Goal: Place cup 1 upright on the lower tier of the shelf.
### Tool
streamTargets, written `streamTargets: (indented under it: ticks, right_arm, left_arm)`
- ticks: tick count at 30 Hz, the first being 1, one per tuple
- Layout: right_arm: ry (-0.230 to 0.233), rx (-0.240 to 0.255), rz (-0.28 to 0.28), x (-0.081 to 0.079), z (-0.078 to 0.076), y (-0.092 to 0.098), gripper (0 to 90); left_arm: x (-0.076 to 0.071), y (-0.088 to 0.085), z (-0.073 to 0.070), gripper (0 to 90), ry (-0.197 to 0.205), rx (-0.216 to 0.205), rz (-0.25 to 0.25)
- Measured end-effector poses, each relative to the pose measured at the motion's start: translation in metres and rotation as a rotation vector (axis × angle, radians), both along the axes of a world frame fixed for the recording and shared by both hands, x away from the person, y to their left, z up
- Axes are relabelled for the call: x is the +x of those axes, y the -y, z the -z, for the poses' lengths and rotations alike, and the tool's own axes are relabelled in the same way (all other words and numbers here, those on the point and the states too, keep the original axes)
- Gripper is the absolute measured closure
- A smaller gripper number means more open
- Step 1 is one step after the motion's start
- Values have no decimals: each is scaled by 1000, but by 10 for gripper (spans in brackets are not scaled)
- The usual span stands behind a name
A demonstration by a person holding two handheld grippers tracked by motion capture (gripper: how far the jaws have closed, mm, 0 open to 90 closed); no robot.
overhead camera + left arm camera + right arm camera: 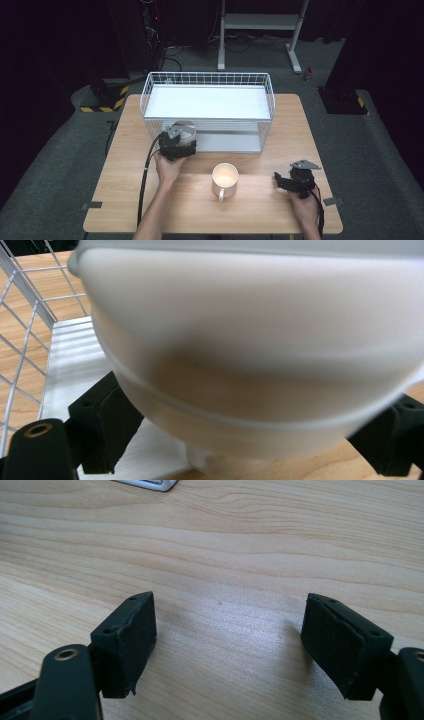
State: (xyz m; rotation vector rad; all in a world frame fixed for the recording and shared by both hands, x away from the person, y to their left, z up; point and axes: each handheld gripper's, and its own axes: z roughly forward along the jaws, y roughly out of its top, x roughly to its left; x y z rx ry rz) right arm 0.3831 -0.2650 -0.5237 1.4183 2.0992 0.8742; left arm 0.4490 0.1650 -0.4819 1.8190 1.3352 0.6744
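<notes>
A white bowl (pixel 250 340) stands on its foot at the front edge of the wire basket's lower shelf (pixel 70 355), half on the wooden table. My left gripper (pixel 250 435) has a jaw on each side of the bowl's lower wall, and the pads look just clear of it. From above, the bowl (pixel 186 129) peeks out past the left gripper (pixel 181 137) at the basket's front left. A cream mug (pixel 225 179) sits mid-table, handle toward the person. My right gripper (pixel 278 179) rests low at the right, open over bare wood (pixel 227 645).
The white wire basket (pixel 207 75) spans the far half of the table (pixel 125 190), with a white upper shelf and a lower one. A white metal stand (pixel 260 22) is on the floor behind. Cables trail from both grippers toward the front edge.
</notes>
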Motion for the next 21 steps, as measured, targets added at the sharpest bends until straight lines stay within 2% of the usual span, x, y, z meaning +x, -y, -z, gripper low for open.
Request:
streamTargets:
  ticks: [5, 6, 9, 12, 15, 20, 21]
  right_arm:
    - [-1, 1, 0, 0, 0, 0, 226]
    - [0, 0, 0, 0, 0, 0, 226]
    - [-1, 1, 0, 0, 0, 0, 226]
    - [0, 0, 0, 0, 0, 0, 225]
    - [-1, 1, 0, 0, 0, 0, 226]
    - [-1, 1, 1, 0, 0, 0, 225]
    - [-2, 2, 2, 0, 0, 0, 225]
  left_arm:
    - [-4, 0, -1, 122, -23, 8, 8]
    - [-7, 0, -1, 133, -14, 15, 8]
    - [-9, -1, 0, 149, -16, 0, 6]
    - [-13, -3, 2, 155, -40, 10, -2]
    - [-19, -3, 4, 167, -42, 24, -8]
    - [-25, -3, 8, 212, -50, 31, -30]
    - [-25, -3, 9, 250, -53, 36, -33]
